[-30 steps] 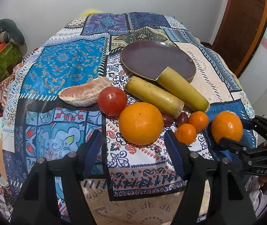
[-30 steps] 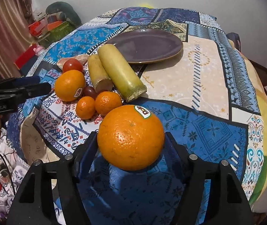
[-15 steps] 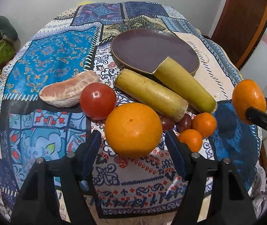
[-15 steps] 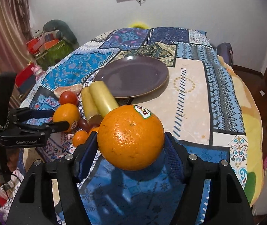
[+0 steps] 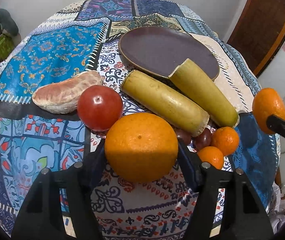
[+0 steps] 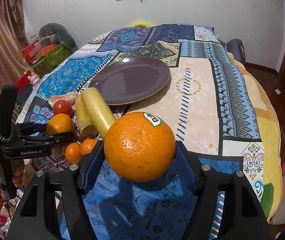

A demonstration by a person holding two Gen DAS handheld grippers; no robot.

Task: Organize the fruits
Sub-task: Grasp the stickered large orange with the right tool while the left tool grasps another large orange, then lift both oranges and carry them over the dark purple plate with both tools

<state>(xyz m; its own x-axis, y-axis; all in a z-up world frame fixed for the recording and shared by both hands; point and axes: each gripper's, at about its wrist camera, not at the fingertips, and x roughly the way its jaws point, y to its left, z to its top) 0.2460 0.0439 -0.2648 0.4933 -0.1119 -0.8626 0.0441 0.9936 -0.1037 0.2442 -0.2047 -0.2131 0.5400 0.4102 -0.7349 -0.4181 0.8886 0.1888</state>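
Note:
A large orange [image 5: 141, 148] rests on the patterned tablecloth [image 5: 48, 60] between the fingers of my left gripper [image 5: 141, 152]. Its jaws are closing and the blue pads touch the orange's sides. My right gripper [image 6: 139, 152] is shut on a second orange [image 6: 140, 146] with a sticker, held above the cloth's near right part. In the left wrist view that held orange [image 5: 269, 108] hangs at the right edge. A dark purple plate [image 5: 162, 48] lies bare farther back, with a green cane piece [image 5: 204, 96] leaning on its rim.
Around the left orange lie a red tomato [image 5: 100, 108], a peeled pomelo segment [image 5: 68, 96], a second cane piece [image 5: 164, 102], two mandarins [image 5: 225, 141] and dark grapes [image 5: 203, 140]. A hand [image 6: 18, 172] holds the left gripper at the table's near edge.
The left gripper came down and forward around the large orange, and its fingers drew in. The right gripper lifted its orange off the cloth.

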